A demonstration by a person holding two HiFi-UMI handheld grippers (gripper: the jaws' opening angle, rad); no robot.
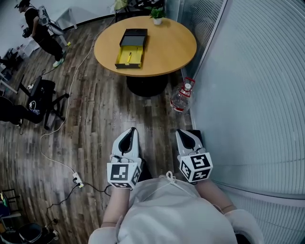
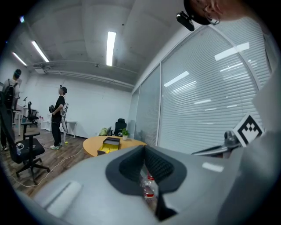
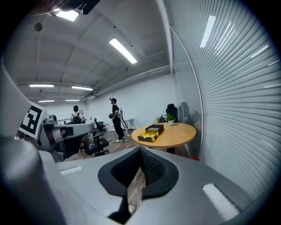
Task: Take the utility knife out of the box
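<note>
I am holding the left gripper [image 1: 129, 134] and the right gripper [image 1: 183, 136] closed and empty, low near my waist, because the open box [image 1: 130, 48] holding the utility knife [image 1: 129, 55] is sitting well apart on the round table [image 1: 167, 47].

Probably an office: swivel chairs [image 1: 40, 97], a round meeting table [image 1: 176, 47] (potted plant [image 1: 157, 14] on it), blind-lined glass partitions [image 1: 248, 71].

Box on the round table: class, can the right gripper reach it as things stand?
Probably not yet. The right gripper is close to the person, and a stretch of floor lies between it and the table bearing the box. The path looks free.
</note>
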